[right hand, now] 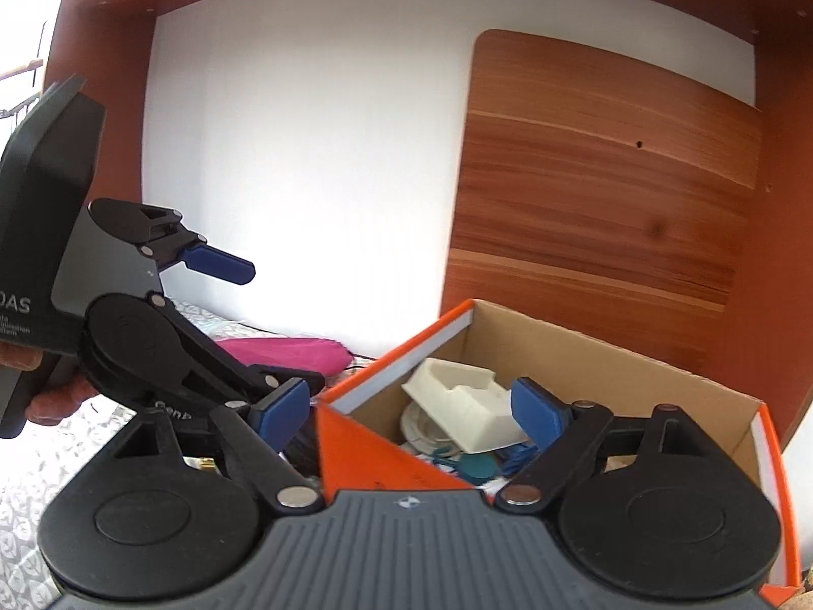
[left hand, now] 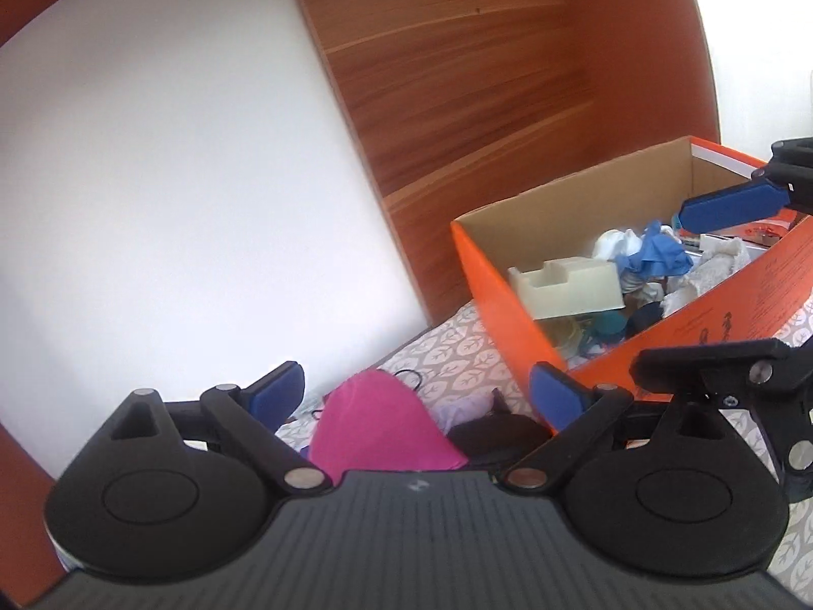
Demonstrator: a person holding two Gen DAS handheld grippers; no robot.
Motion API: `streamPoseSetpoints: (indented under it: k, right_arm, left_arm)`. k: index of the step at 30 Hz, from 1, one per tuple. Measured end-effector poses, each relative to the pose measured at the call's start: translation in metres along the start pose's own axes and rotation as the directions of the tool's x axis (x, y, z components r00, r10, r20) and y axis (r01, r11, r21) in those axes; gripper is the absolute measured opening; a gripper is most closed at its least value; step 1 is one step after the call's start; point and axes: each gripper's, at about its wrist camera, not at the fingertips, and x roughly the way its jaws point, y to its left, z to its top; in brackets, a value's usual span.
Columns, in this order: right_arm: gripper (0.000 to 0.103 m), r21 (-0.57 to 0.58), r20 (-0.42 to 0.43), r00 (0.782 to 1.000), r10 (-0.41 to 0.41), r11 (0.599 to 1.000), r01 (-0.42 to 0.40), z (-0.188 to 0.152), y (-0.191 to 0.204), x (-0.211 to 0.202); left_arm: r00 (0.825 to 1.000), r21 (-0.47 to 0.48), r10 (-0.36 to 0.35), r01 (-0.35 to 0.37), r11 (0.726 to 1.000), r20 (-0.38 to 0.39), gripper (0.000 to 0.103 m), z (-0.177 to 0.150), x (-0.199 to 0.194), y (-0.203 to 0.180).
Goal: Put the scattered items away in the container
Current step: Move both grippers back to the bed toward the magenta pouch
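Observation:
An orange cardboard box (left hand: pixel 500 300) stands on the bed and holds a cream plastic piece (left hand: pixel 569 284), a blue cloth (left hand: pixel 655 254), white cloths (left hand: pixel 711 264) and other small items. Left of the box lie a pink cloth (left hand: pixel 376 427) and a dark item (left hand: pixel 503 432). My left gripper (left hand: pixel 416 394) hovers open over the pink cloth, holding nothing. My right gripper (right hand: pixel 411 414) is open and empty above the near corner of the box (right hand: pixel 366 437). In the left wrist view, one of its blue fingers (left hand: pixel 726 208) reaches over the box. The left gripper (right hand: pixel 254 320) shows at the left of the right wrist view.
The bed cover (left hand: pixel 457 361) has a grey leaf pattern. A wooden panel (left hand: pixel 482 76) leans on the white wall (left hand: pixel 178 178) behind the box. A reddish wooden frame (right hand: pixel 782 203) borders the space. A hand (right hand: pixel 51 399) holds the left gripper's body.

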Motion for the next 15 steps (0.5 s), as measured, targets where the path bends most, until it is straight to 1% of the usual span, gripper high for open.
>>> streamPoseSetpoints:
  k: [1, 4, 5, 8, 12, 14, 15]
  right_arm:
    - [0.088, 0.001, 0.004, 1.0, 0.009, 1.0, -0.009, -0.001, 0.006, 0.001]
    - [0.09, -0.006, 0.009, 0.998, 0.056, 0.998, -0.056, -0.003, 0.025, 0.007]
    - [0.093, -0.012, 0.015, 0.998, 0.066, 0.998, -0.066, -0.004, 0.032, 0.009]
    - [0.094, -0.044, 0.02, 0.994, 0.103, 0.994, -0.102, -0.006, 0.051, 0.014]
    - [0.095, -0.079, 0.023, 0.989, 0.144, 0.987, -0.142, -0.005, 0.075, 0.024]
    - [0.102, -0.085, 0.032, 0.986, 0.162, 0.984, -0.158, -0.005, 0.085, 0.03]
    - [0.102, -0.085, 0.038, 0.985, 0.171, 0.982, -0.167, -0.004, 0.089, 0.033]
  left_arm:
    - [1.0, -0.014, 0.014, -0.014, 1.0, 0.008, 0.097, -0.005, -0.004, 0.005]
    - [0.999, -0.053, 0.034, -0.034, 0.998, -0.002, 0.098, -0.02, -0.015, 0.022]
    - [0.999, -0.072, 0.049, -0.049, 0.996, -0.009, 0.1, -0.027, -0.019, 0.03]
    - [0.995, -0.108, 0.095, -0.097, 0.989, -0.027, 0.103, -0.048, -0.026, 0.046]
    - [0.986, -0.155, 0.139, -0.152, 0.976, -0.089, 0.103, -0.082, -0.031, 0.068]
    - [0.981, -0.166, 0.15, -0.169, 0.971, -0.122, 0.103, -0.097, -0.028, 0.074]
    - [0.978, -0.17, 0.152, -0.175, 0.97, -0.14, 0.103, -0.103, -0.026, 0.077]
